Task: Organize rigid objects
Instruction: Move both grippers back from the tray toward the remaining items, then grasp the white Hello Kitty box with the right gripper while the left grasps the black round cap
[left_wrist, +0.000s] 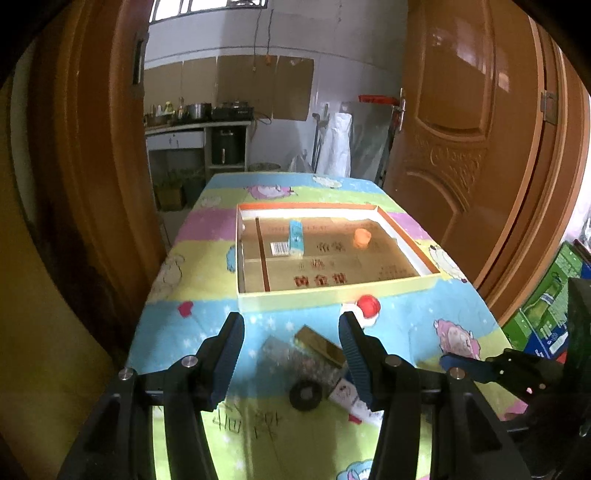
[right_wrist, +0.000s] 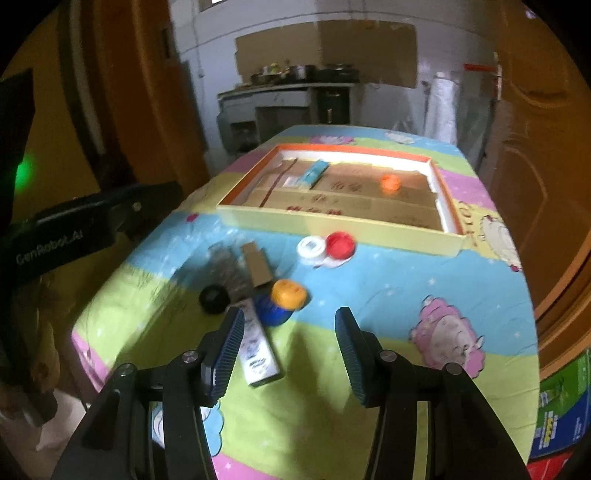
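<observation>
Cartoon-printed cloth in blue, green, pink and yellow covers the table (right_wrist: 388, 295). A shallow rectangular cardboard tray (left_wrist: 332, 291) with a pale yellow outer wall and orange rim sits at the far middle of it. Its brown floor carries red printed characters, too blurred to read. Inside lie a light-blue carton (left_wrist: 296, 238), a small white barcode label beside it, and a small orange cup-shaped item (left_wrist: 361, 237) toward the right.

Loose items lie on the cloth in front of the tray:
- a white jar with a printed label (right_wrist: 312, 249), touching a red round cap (right_wrist: 341, 244), just beside the tray's near wall;
- a flat brown cardboard box (right_wrist: 257, 264), resting against a grey speckled item;
- a black ring-shaped disc (right_wrist: 213, 298);
- a blue round container with an orange lid (right_wrist: 282, 301), tilted;
- a long white box with blue print (right_wrist: 256, 349); the print is illegible.

Dark handwritten characters mark the green stripe near the left gripper (left_wrist: 291, 356). Its jaws stand spread above the brown box and the disc, pinching nothing.

The right gripper (right_wrist: 288, 352) also has its jaws apart, empty, with the left pad over the white box. In the right wrist view, the housing of the other gripper reads "GenRobot.AI".
</observation>
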